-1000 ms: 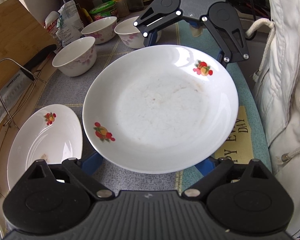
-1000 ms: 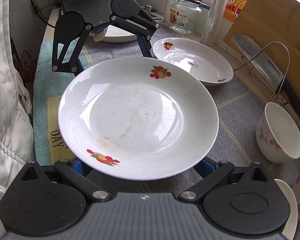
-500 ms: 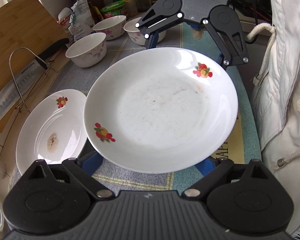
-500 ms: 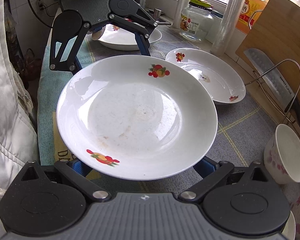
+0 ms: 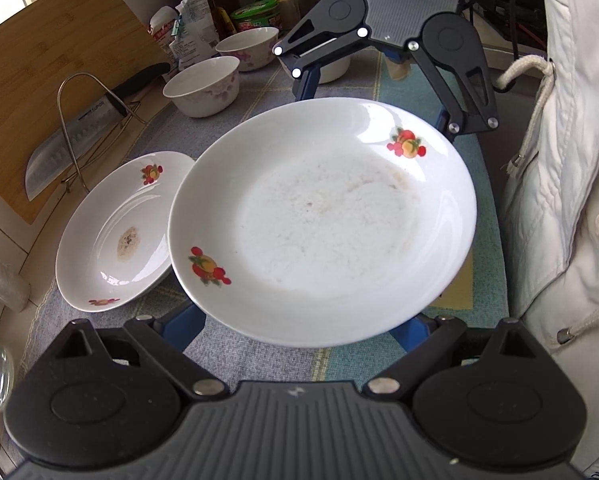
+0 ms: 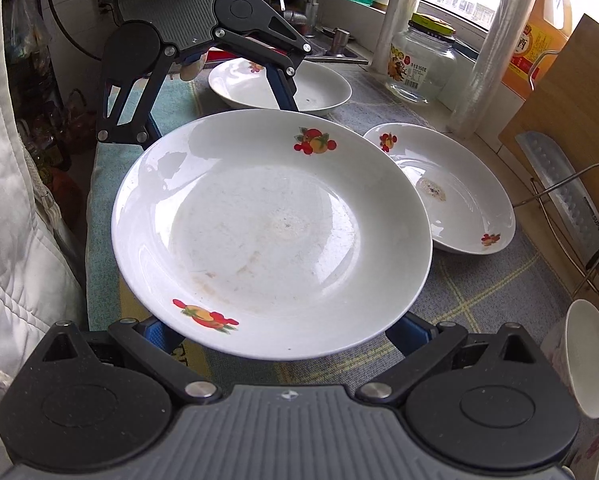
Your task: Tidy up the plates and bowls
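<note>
**Hazards, left wrist view, left to right**

1. Knife [image 5: 71, 140] in its rack [image 5: 72, 96], far left on the surface [image 5: 255, 360]. It stands apart from my load. It is a risk only if I swing wide that way.
2. Second plate [image 5: 115, 236], lying on the surface with a food stain in its well. Its rim looks overlapped by my load's edge. If I lower off-centre, rim will strike rim and may chip.
3. Plate [image 5: 323, 220], lifted clear of the surface, between my two tools.
   - Left gripper [image 5: 299, 354]: jaws spread wide, fingers reaching under the near rim.
   - Right gripper [image 6: 283, 364]: the same from the opposite side.
   - Neither appears to pinch. The plate seems only cradled, and the tips are hidden beneath it.
   - If my hands drift apart or tilt unevenly, the glazed plate could slide off and break.
4. Jacket [image 5: 559, 200], far right, near the rim. Its cords could snag.
</note>
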`<state>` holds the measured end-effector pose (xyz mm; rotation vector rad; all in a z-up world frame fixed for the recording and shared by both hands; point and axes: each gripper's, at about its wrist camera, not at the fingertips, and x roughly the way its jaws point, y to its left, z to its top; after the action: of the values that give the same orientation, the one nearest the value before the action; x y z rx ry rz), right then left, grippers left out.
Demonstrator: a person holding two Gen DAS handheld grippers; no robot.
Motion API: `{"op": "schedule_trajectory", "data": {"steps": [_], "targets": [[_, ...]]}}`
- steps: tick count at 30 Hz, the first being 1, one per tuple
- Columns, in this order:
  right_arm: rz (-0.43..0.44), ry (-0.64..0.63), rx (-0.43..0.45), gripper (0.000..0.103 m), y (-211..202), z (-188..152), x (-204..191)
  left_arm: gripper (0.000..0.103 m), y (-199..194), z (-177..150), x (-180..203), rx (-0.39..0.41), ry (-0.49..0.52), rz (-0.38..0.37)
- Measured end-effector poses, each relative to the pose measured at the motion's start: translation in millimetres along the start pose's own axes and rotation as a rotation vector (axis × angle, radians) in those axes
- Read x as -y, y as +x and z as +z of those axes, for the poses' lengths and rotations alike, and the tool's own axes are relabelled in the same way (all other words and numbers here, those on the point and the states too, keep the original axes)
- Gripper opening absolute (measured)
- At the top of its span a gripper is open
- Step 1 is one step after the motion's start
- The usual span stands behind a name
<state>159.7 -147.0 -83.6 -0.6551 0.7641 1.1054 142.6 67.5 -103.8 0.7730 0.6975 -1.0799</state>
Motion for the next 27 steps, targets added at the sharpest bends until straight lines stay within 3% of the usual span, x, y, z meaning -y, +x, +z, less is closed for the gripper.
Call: {"op": "schedule_trajectory", "data": {"steps": [27], "targets": [[-0.019,-0.02,-0.023,0.103,29.1,72.2,-26.9,0.096,-47.4,-58.5,-24.0,0.03,-0.004,0.022]]}}
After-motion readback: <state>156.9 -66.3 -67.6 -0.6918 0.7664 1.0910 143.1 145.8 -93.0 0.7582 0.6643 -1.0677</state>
